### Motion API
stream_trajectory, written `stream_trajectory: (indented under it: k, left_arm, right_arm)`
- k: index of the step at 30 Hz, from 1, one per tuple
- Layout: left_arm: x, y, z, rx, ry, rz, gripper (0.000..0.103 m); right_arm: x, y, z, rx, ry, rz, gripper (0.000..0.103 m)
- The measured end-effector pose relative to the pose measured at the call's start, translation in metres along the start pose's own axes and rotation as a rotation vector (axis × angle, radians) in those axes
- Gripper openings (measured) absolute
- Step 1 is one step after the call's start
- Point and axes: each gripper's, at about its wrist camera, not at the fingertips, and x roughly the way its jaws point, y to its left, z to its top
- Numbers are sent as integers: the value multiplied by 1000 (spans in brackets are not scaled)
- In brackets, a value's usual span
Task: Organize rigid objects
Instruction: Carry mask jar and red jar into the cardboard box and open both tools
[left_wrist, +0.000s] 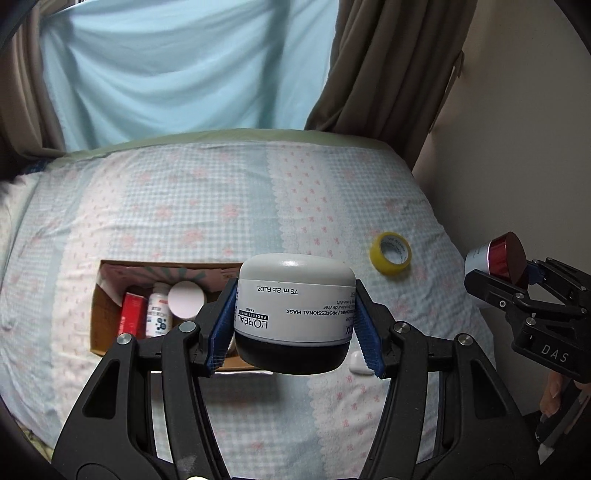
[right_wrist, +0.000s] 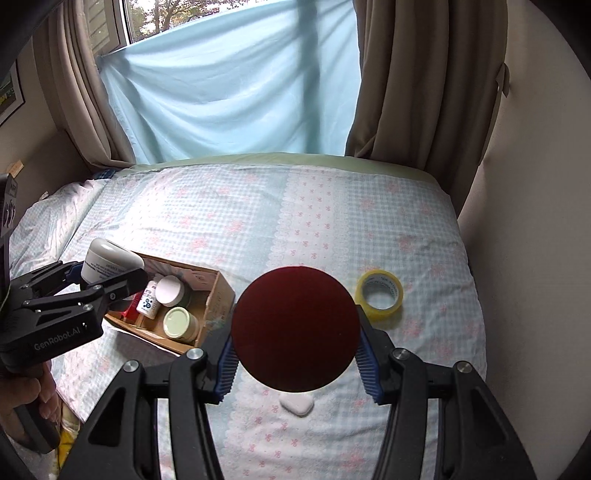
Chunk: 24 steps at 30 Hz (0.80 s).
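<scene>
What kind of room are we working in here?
Most likely a bedroom: the work surface is a bed with a checked floral sheet, brown curtains frame a window behind it, and toiletries sit in a cardboard box.

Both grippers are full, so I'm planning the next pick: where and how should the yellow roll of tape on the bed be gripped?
The yellow roll of clear packing tape lies flat on the checked bedsheet, hole facing up. Come from straight above and pinch one side of the ring's wall, one finger inside the hole, one outside. Nothing stands close beside it.
</scene>
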Motion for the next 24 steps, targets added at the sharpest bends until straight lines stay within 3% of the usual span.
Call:
stream_trajectory:
  k: [7,13,24]
  left_arm:
    - [-28,90,-9,41,26,-9,55]
    - [-23,151,-15,60,75,-27,55]
    - [38,196,-36,39,213,-42,54]
  right_arm:
    - [1,87,7,136,24,22,51]
    - [23,141,12,197,61,11,51]
    - [94,182,23,166,191,-2,51]
